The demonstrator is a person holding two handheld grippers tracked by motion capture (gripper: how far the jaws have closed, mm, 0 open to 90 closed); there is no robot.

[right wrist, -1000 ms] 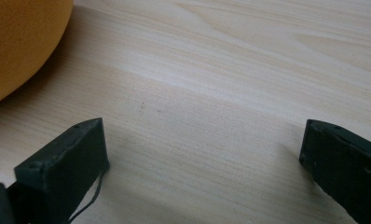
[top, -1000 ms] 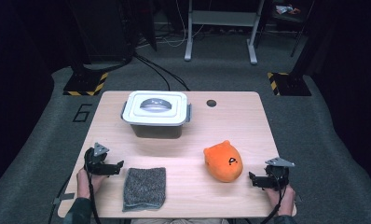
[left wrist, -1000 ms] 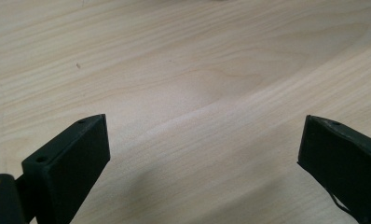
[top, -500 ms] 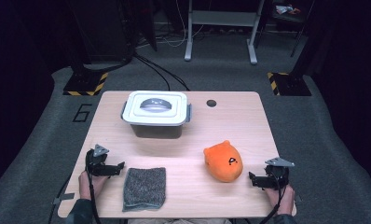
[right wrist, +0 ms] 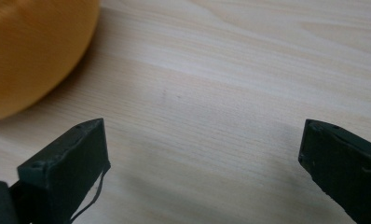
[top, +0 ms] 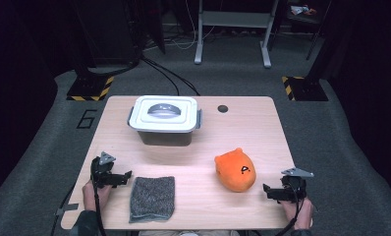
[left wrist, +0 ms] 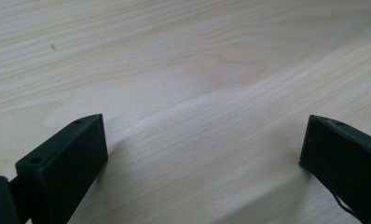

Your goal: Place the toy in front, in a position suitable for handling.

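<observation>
Orange plush toy [top: 235, 170] sits untouched at 4 o'clock on the desk [top: 198, 152], both grippers parked and waiting.

Nothing has shifted over the last second: the right gripper [top: 266, 189] still rests at 3 o'clock from the toy, jaws spread wide and empty, the plush just off its left jaw in the right gripper view. The left gripper [top: 127, 174] holds at 8 o'clock, equally wide over bare wood, just beside the grey cloth [top: 153, 196]. The lidded white box [top: 165, 119] stays shut at 12 o'clock. By the look of it, the work hasn't started; a reach is likely next.
</observation>
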